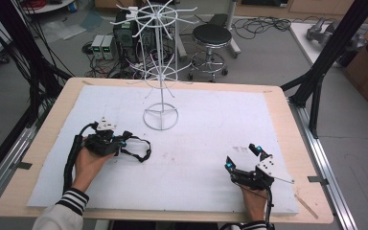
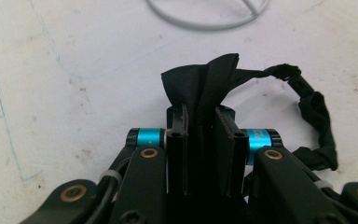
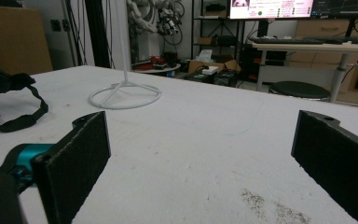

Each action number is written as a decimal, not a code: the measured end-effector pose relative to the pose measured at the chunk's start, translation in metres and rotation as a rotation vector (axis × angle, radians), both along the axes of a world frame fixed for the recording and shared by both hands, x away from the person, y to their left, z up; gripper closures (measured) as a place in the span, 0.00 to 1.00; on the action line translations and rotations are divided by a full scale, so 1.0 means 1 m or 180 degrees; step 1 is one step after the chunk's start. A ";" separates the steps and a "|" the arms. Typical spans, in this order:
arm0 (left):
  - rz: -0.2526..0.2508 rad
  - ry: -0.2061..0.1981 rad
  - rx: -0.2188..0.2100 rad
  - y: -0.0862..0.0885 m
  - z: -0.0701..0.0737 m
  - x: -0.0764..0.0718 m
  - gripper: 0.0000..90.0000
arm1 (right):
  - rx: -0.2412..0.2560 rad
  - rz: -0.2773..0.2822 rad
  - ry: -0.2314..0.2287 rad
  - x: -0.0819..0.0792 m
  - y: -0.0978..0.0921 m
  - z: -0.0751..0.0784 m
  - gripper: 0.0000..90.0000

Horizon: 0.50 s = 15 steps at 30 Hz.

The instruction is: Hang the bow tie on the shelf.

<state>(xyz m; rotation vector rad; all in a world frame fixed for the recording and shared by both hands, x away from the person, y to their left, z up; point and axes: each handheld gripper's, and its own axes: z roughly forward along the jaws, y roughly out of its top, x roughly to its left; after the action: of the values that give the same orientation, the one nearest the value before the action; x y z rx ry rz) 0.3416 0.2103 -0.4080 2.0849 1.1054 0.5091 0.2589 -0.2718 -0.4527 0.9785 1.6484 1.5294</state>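
A black fabric strap (image 1: pixel 138 147) lies looped on the white mat left of centre. My left gripper (image 1: pixel 118 142) is shut on one end of it; in the left gripper view the pinched black cloth (image 2: pixel 204 88) pokes up between the jaws and the loop (image 2: pixel 314 121) curls off to the right. A white wire hanger stand (image 1: pixel 161 72) with a ring base (image 1: pixel 160 116) rises at the mat's back centre. My right gripper (image 1: pixel 242 156) rests open at the front right with nothing between its pads (image 3: pixel 77 158). In the right gripper view the strap (image 3: pixel 14 108) lies far left, the ring base (image 3: pixel 125 96) beyond.
The white mat (image 1: pixel 196 139) covers a wooden table (image 1: pixel 287 120). A dark smudge (image 3: pixel 270 205) marks the mat near my right gripper. Beyond the table stand a black stool (image 1: pixel 211 45), electronics boxes (image 1: pixel 103 45) and black frame struts (image 1: pixel 326 52).
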 end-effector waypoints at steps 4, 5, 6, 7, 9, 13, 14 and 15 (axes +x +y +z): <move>-0.0064 -0.0132 -0.0095 0.001 0.005 -0.004 0.84 | 0.0000 -0.0001 0.0000 0.000 0.000 0.000 0.04; -0.0082 -0.0185 -0.0153 0.002 0.006 -0.005 0.84 | -0.0002 -0.0002 -0.0001 0.000 0.000 0.000 0.04; -0.0122 -0.0281 -0.0278 0.003 0.010 -0.007 0.84 | -0.0009 -0.0003 -0.0006 0.000 0.000 0.000 0.04; -0.0122 -0.0281 -0.0278 0.003 0.010 -0.007 0.84 | -0.0009 -0.0003 -0.0006 0.000 0.000 0.000 0.04; -0.0194 -0.0461 -0.0458 0.005 0.015 -0.010 0.84 | -0.0014 -0.0007 -0.0010 0.000 0.000 0.000 0.04; -0.0235 -0.0652 -0.0646 0.007 0.020 -0.014 0.84 | -0.0017 -0.0011 -0.0010 0.000 0.000 0.000 0.04; -0.0252 -0.0726 -0.0734 0.009 0.022 -0.016 0.84 | -0.0018 -0.0012 -0.0012 0.000 0.000 0.000 0.04; -0.0252 -0.0726 -0.0734 0.009 0.022 -0.016 0.84 | -0.0018 -0.0012 -0.0012 0.000 0.000 0.000 0.04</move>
<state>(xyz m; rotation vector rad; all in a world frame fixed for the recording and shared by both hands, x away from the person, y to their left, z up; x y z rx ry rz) 0.3257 0.2192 -0.3855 1.8128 0.9005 0.5390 0.2590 -0.2716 -0.4528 0.9747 1.6466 1.5224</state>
